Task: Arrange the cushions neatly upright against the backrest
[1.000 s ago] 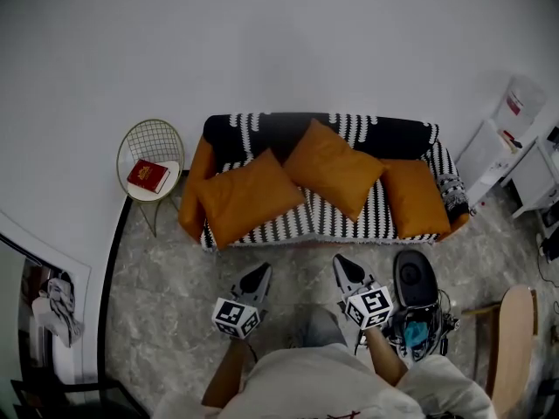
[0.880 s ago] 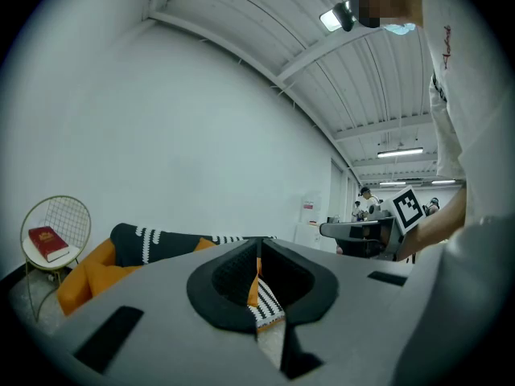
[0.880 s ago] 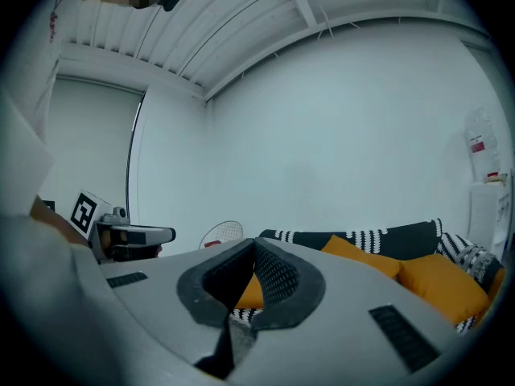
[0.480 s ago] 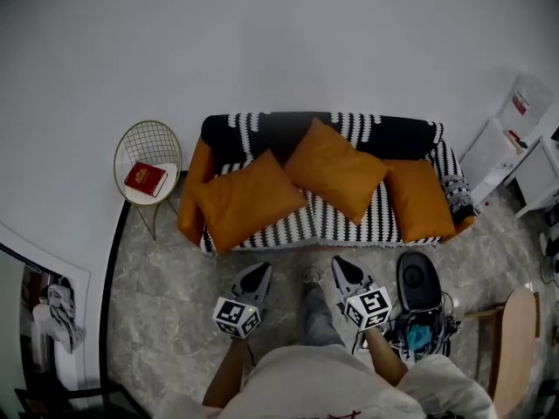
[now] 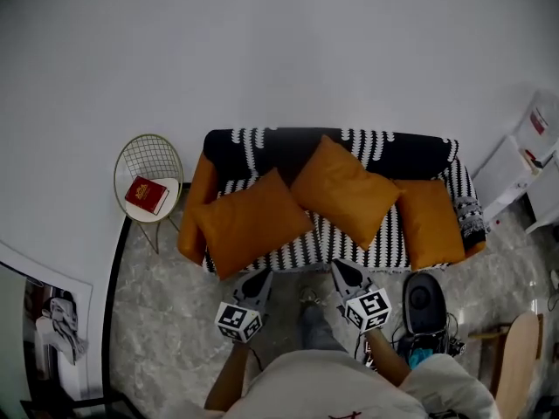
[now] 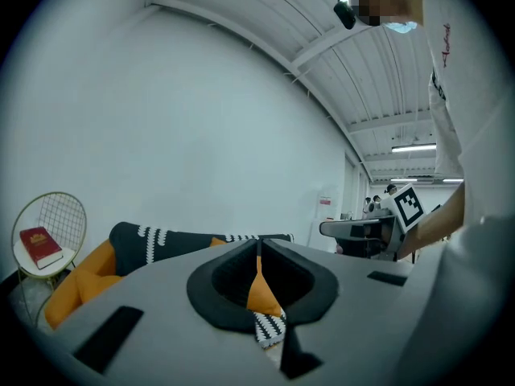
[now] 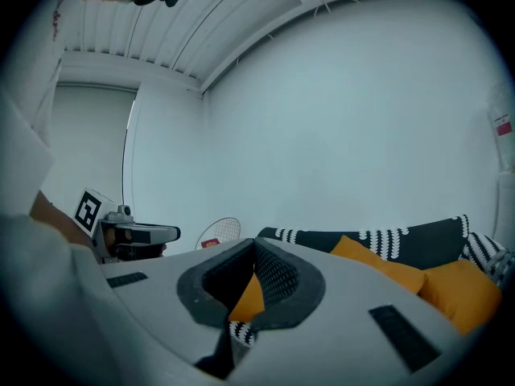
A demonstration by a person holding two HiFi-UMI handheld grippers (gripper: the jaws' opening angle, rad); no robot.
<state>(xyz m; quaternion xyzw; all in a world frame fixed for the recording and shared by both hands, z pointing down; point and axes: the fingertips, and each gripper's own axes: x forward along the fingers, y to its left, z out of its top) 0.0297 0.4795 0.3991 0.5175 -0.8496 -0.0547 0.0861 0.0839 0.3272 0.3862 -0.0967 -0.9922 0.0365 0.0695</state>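
A small sofa [image 5: 262, 142] with a black-and-white patterned cover stands against the white wall. Three orange cushions lie on it. The left cushion [image 5: 251, 223] lies tilted on the seat. The middle cushion [image 5: 347, 188] leans askew as a diamond. The right cushion [image 5: 429, 223] lies flat by the right arm. My left gripper [image 5: 259, 277] hangs shut and empty just before the seat's front edge. Beside it, my right gripper [image 5: 341, 270] is likewise shut and empty. In both gripper views the closed jaws point at the sofa [image 6: 185, 239] and the cushions [image 7: 376, 263].
A round wire side table [image 5: 149, 169] with a red book [image 5: 146, 195] stands left of the sofa. A black device [image 5: 420, 299] with cables sits on the marble floor at my right. White cabinets [image 5: 520, 160] stand at the far right. A wooden board [image 5: 514, 360] leans at lower right.
I have stepped closer to the sofa; both grippers now reach its front edge. The cushions have not moved.
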